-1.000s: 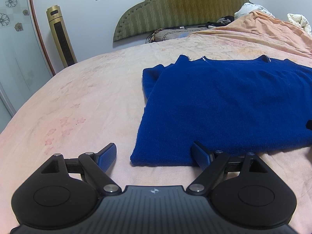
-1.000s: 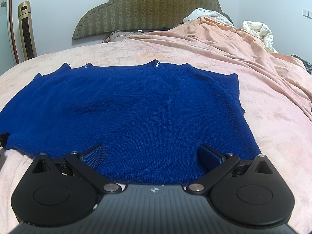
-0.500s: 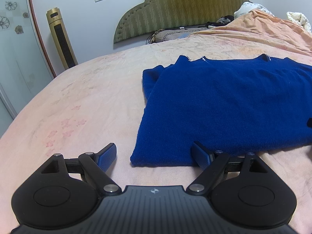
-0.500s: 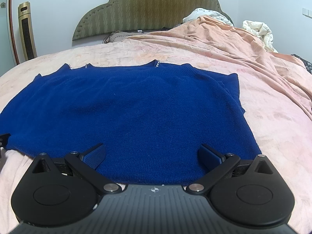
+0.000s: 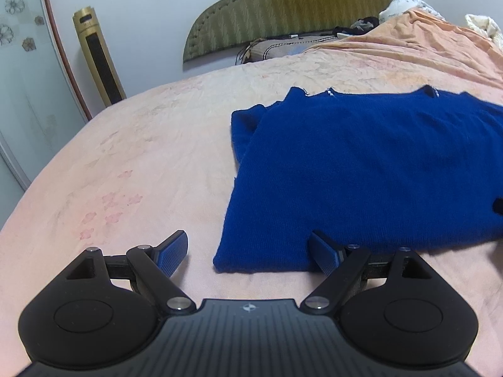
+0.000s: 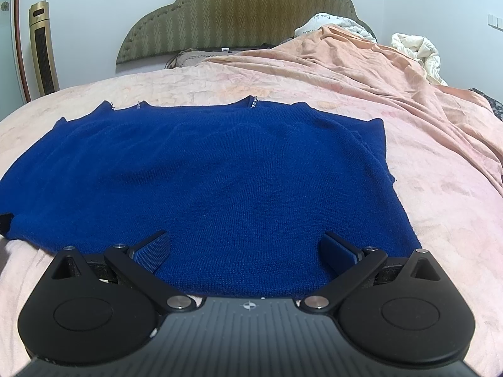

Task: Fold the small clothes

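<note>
A dark blue knit sweater [image 5: 361, 169] lies flat on the pink bedspread [image 5: 132, 169], neckline toward the headboard, sleeves folded in. My left gripper [image 5: 250, 253] is open and empty at the sweater's near left hem corner, which lies between its fingers. In the right wrist view the sweater [image 6: 204, 172] fills the middle. My right gripper [image 6: 246, 251] is open and empty over the near hem toward the right corner. The tip of the other gripper shows at each view's edge.
An olive padded headboard [image 6: 232, 15] stands at the back. A rumpled orange-pink cover [image 6: 377, 72] and white bedding [image 6: 415, 50] pile at the right. A gold tower fan [image 5: 99, 59] stands by the wall at the left, beside a glass door [image 5: 22, 78].
Both grippers stay open and almost still at the sweater's near hem. The sweater has not moved.
</note>
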Tool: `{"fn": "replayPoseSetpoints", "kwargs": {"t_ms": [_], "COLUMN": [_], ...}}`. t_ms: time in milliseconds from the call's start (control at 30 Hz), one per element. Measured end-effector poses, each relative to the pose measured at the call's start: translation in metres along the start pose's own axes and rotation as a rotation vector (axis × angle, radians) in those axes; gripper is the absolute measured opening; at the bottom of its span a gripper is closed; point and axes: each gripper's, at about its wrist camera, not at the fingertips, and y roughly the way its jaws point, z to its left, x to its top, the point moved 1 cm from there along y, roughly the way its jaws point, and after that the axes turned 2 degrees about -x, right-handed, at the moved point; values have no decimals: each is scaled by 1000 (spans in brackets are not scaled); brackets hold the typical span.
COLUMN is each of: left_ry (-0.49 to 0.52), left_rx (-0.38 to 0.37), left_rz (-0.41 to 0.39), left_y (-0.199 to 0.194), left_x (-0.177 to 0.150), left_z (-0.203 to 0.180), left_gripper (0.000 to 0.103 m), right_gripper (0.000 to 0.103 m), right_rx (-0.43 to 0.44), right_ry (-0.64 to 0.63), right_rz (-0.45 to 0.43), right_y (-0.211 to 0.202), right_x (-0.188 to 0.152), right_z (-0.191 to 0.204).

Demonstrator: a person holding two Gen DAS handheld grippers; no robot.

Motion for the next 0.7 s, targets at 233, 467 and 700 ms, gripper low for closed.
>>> {"fn": "replayPoseSetpoints", "kwargs": {"t_ms": [233,467,700], "left_ry": [-27,-12,21], "left_rx": [13,40,39], "left_rz": [5,24,25], "left_y": [-4,7,17], "left_x": [20,32,37], "left_z": [8,11,22], "left_gripper": [85,85,85], "right_gripper": [102,103,102], "right_rx": [-8,34,30], "right_ry": [-1,-30,-145], "right_rz": [-22,-32,-56], "right_y": [-6,-20,-32], "right_x": [0,8,12], "right_z": [0,17,49]}}
